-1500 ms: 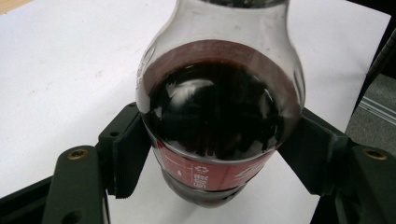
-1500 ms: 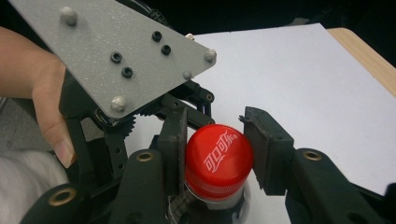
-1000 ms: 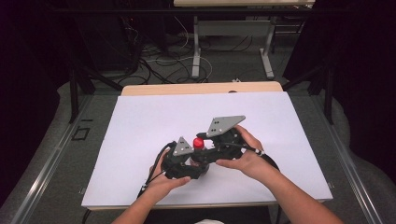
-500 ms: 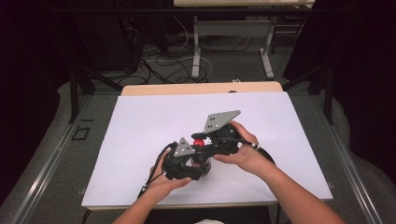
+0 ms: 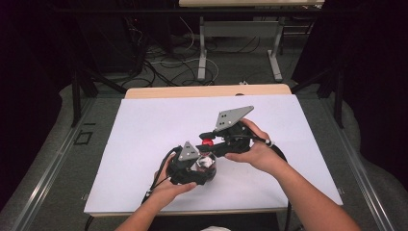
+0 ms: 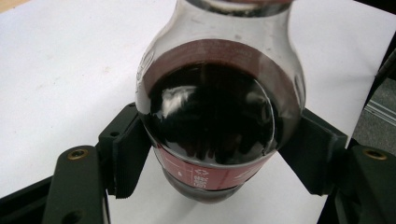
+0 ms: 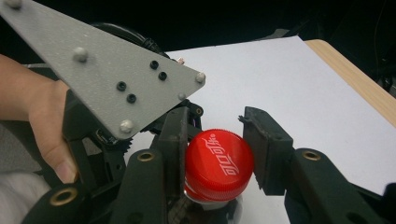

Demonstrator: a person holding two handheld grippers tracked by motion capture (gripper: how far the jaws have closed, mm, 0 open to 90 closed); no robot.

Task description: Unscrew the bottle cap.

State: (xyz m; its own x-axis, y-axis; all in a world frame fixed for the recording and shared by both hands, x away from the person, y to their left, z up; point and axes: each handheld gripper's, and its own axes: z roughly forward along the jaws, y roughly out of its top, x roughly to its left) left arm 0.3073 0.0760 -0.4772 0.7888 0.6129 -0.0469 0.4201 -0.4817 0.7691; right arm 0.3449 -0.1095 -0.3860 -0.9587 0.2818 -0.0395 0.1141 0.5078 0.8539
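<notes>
A small clear bottle (image 6: 208, 116) of dark cola with a red label band sits between my left gripper's (image 6: 215, 158) two black pads, which press on its round body. From above, the bottle (image 5: 207, 163) lies under the left gripper (image 5: 198, 167) near the table's front middle. Its red cap (image 7: 219, 161) with white lettering is pinched between the pads of my right gripper (image 7: 217, 149). The right gripper (image 5: 210, 140) reaches in from the right onto the cap (image 5: 208, 141).
A white sheet (image 5: 144, 125) covers the table, with a wooden strip (image 5: 207, 90) along the far edge. A hand (image 7: 46, 126) holds the left gripper under its grey plate (image 7: 107, 70). Cables (image 5: 159, 178) trail off the front edge. Table legs and wires stand beyond.
The right hand has shifted slightly over the bottle's cap, its grey plate tipping up a little. The left hand and bottle have stayed in place.
</notes>
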